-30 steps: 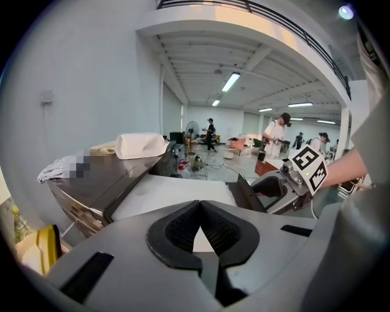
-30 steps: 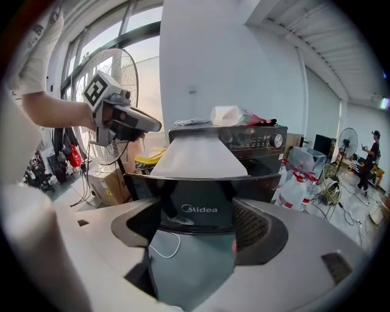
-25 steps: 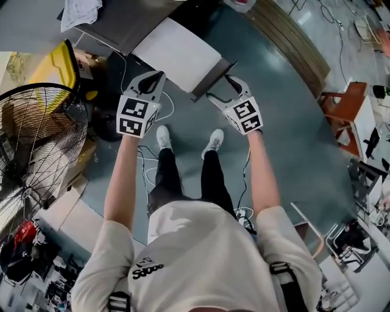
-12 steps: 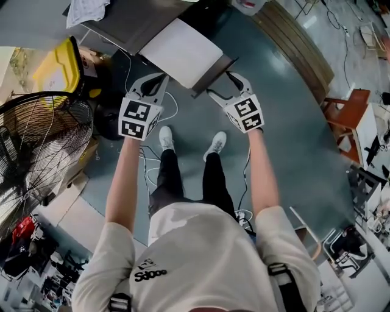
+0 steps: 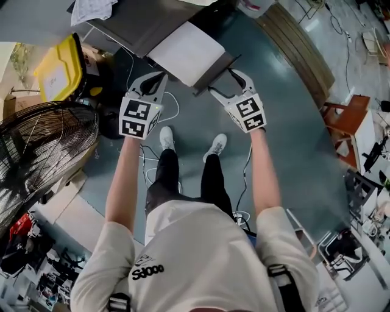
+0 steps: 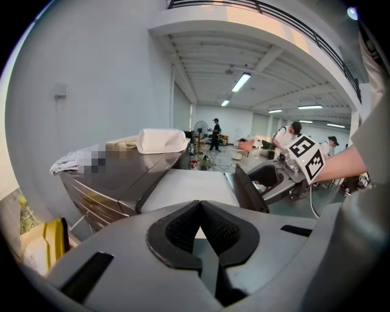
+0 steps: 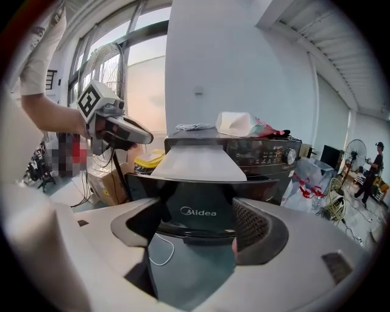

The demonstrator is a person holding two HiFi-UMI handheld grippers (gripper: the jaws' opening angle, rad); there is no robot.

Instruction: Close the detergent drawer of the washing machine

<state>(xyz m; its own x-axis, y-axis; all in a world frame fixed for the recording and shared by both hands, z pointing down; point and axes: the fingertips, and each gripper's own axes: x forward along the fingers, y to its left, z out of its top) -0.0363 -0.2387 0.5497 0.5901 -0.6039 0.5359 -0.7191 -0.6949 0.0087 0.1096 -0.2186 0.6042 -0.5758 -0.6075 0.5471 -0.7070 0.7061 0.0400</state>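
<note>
The dark washing machine [image 5: 140, 24] stands ahead with its detergent drawer [image 5: 186, 52] pulled far out, white on top with a dark front panel [image 5: 214, 72]. My right gripper [image 5: 224, 83] is open just in front of that panel. In the right gripper view the panel [image 7: 201, 207], marked Midea, fills the gap of the right gripper [image 7: 198, 224] and is wider than it. My left gripper [image 5: 155, 79] hovers left of the drawer with nothing in it. In the left gripper view the left gripper [image 6: 200, 207] has its pads meeting at the tips, and the drawer [image 6: 189, 186] lies beyond.
A large wire fan [image 5: 36, 152] and a yellow bin [image 5: 58, 67] stand to the left. Cables [image 5: 149, 164] trail on the floor by the person's shoes [image 5: 164, 137]. A wooden chair [image 5: 341, 116] is at the right. Cloths [image 5: 91, 9] lie on the machine.
Both grippers have edged slightly forward toward the machine, the right one nearer the drawer front. The drawer stays pulled out by the same amount.
</note>
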